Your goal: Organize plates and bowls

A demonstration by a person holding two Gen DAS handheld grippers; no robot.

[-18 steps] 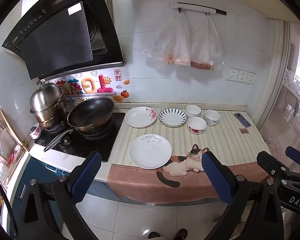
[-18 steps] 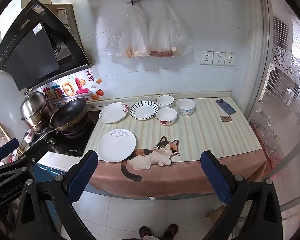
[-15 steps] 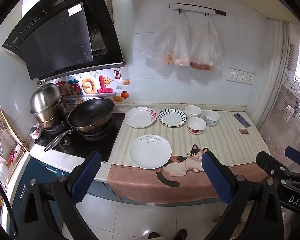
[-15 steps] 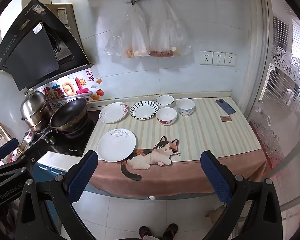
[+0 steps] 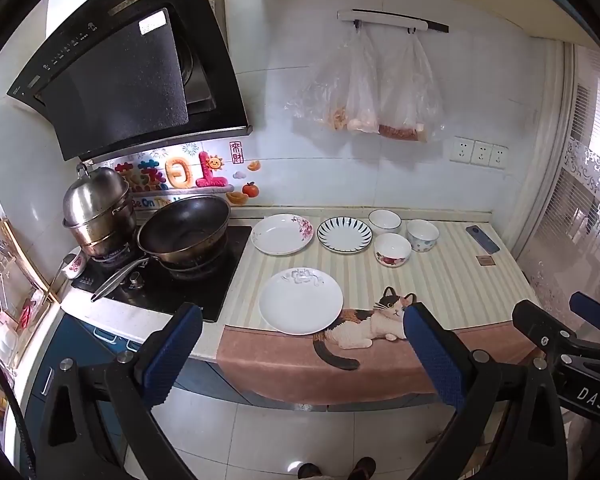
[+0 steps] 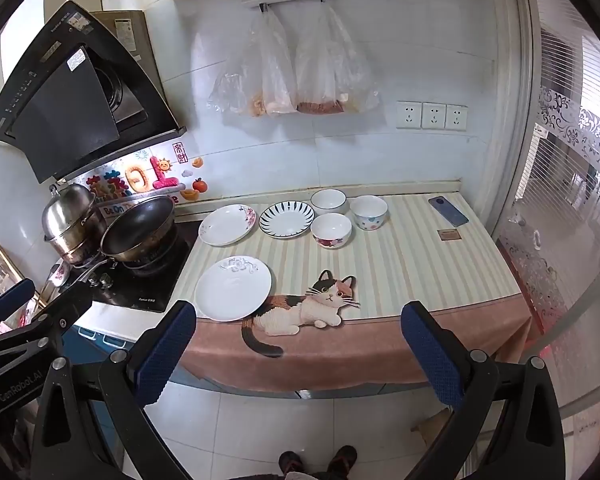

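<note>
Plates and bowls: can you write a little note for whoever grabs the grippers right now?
Left gripper: open, empty, held back from the counter.
Right gripper: open, empty, also held back.
White plate lies near the front edge beside the cat picture. Flowered plate and striped plate lie further back, with three bowls to their right.
Done: nothing stacked.
Left: gather the plates, then the bowls.
</note>
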